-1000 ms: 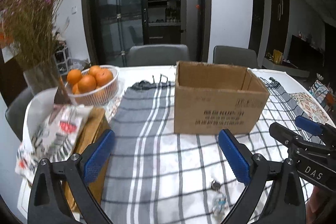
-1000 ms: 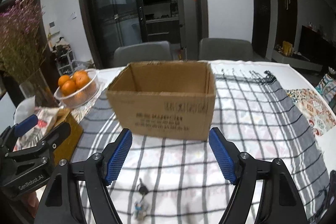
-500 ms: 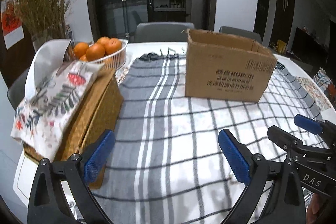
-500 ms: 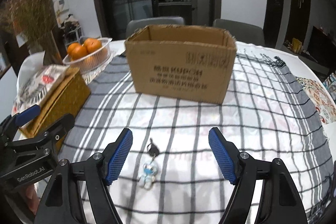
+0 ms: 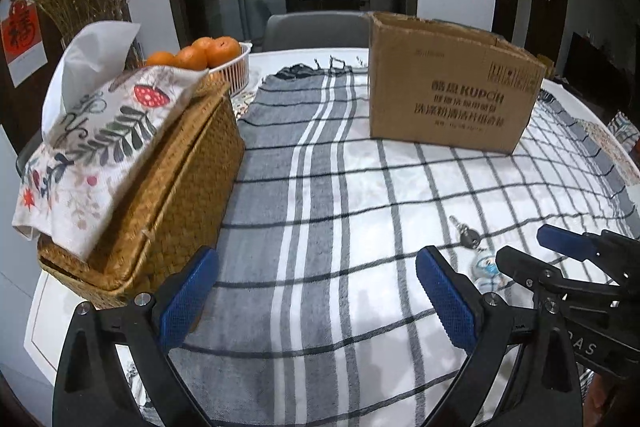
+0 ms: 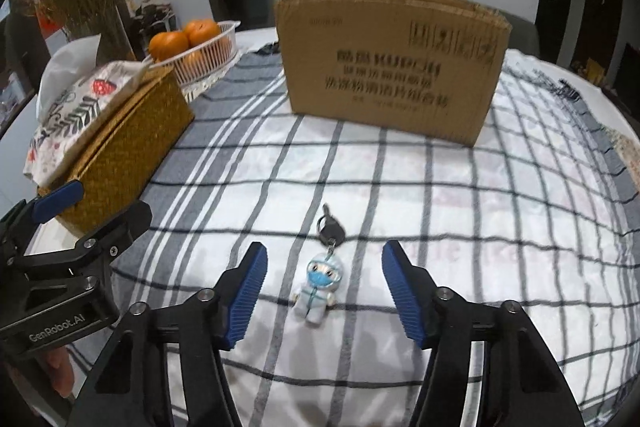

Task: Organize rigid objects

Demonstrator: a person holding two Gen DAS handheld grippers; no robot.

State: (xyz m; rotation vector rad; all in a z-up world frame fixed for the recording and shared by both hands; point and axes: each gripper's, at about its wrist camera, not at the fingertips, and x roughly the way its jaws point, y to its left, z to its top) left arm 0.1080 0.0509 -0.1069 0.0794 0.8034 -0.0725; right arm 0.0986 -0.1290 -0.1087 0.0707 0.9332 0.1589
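In front of the cardboard box (image 6: pixel 392 63), nearer the cameras, lies the keychain (image 6: pixel 320 283): light, rigid figurine, loose key. The right gripper (image 6: pixel 324 291) straddles the figurine, jaws closing, not touching; the left gripper (image 5: pixel 316 295) gapes empty.

Left wrist view: we look forward and downward along the left gripper (image 5: pixel 316 301) from low over the checked tablecloth (image 5: pixel 320 211), facing the far doorway.
Left wrist nearness: the wicker basket (image 5: pixel 172 195) is close at left; the cardboard box (image 5: pixel 448 87) stands farther off.
Right wrist view: we look down more steeply along the right gripper (image 6: pixel 324 295), close over the keychain figure (image 6: pixel 318 285), the box straight ahead.
Shared field: both views take in the box, basket, orange bowl (image 6: pixel 208 51), tablecloth and keychain figure.
Cross-sighting: each view catches the other gripper at its edge.
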